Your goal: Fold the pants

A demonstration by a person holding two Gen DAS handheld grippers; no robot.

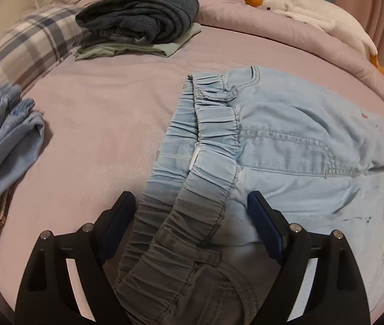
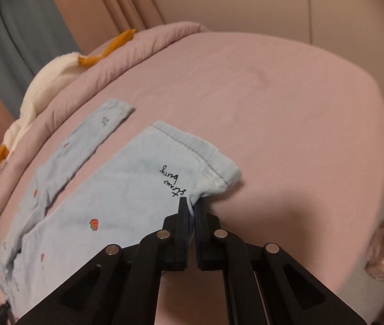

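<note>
Now pants (image 1: 286,146) waistband btwn open left hand-held gripper (image 1: 192,203), right hand-held gripper (image 2: 191,207) pinching hem

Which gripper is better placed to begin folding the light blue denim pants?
Probably the right gripper: it is shut on the light blue denim pants at a leg hem. The left gripper is open at the waistband.

Left gripper (image 1: 192,203): both fingers spread wide apart, angled down and forward, one finger (image 1: 118,216) at near left, the other at near right, apparently resting low. Right gripper (image 2: 190,203): fingers pressed together, tips pointing away, pinching a thin fold between the pads.
</note>
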